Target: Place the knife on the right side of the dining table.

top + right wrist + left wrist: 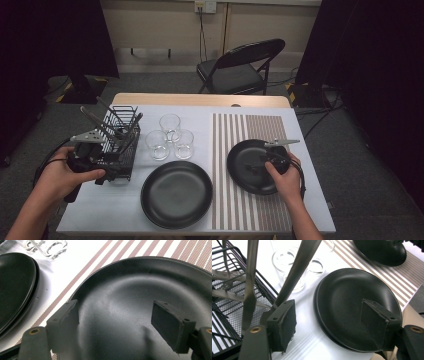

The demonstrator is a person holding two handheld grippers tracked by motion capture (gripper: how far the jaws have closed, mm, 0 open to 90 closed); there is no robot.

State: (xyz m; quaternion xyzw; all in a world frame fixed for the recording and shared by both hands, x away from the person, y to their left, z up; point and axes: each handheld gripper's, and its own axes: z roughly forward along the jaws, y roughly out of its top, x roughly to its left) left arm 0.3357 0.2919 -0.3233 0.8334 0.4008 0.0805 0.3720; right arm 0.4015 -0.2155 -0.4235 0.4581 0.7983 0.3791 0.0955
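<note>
I'm holding L gripper (327,327) wide, nothing gripped, beside wire rack (120,145) at frame left; R gripper (115,325) hovering wide over black plate (140,290), lower right.

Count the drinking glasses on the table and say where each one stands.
3, clustered between the wire rack and the striped placemat: back glass, front-left glass, front-right glass. None seems hidden.
</note>
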